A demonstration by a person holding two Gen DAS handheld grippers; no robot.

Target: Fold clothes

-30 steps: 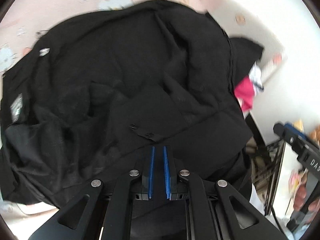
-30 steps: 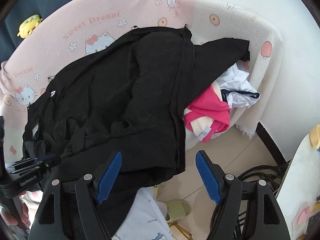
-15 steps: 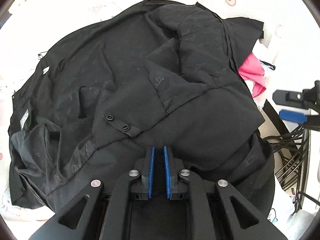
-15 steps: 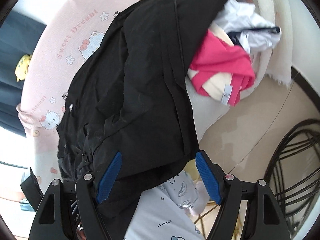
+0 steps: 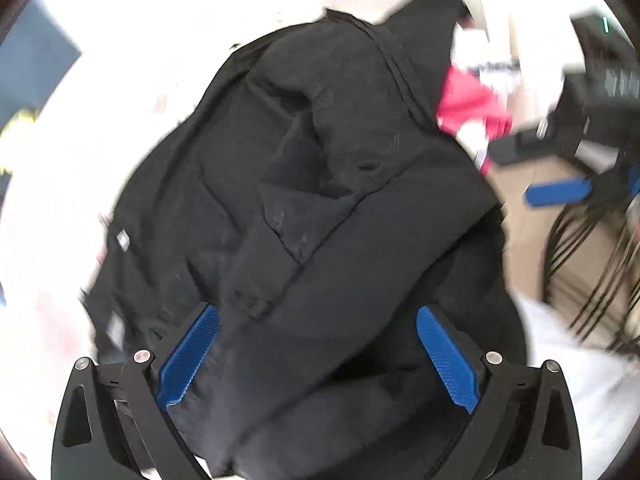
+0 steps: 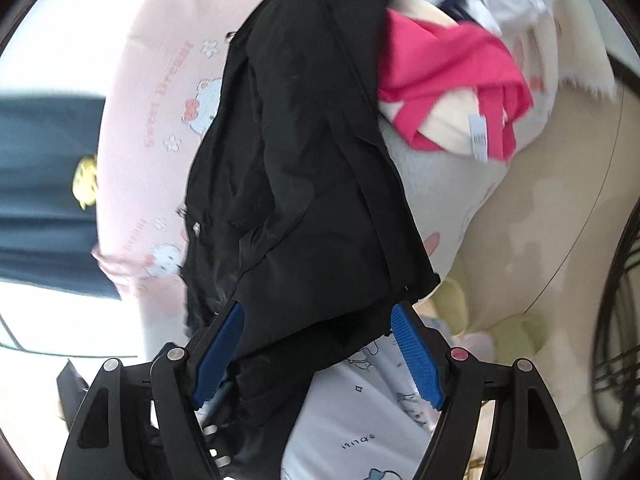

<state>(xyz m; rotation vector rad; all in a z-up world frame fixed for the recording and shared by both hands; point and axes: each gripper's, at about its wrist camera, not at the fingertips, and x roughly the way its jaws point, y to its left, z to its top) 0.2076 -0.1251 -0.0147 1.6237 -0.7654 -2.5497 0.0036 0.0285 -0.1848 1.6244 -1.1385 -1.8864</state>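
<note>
— On the pink blanket (image 6: 160,92) a black jacket (image 5: 320,184) is spread out, with its near end hung over the edge.
— Is it held by anything?
— No. The left gripper (image 5: 316,356) is opened wide over the cloth, and the right gripper (image 6: 316,356) is opened wide too. Beside the jacket, a pink shirt (image 6: 440,76) is piled.

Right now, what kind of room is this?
Probably a living room or bedroom at home: a pink cartoon-cat cover drapes a sofa or bed, a black jacket and pink top lie on it, above tan floor.
</note>
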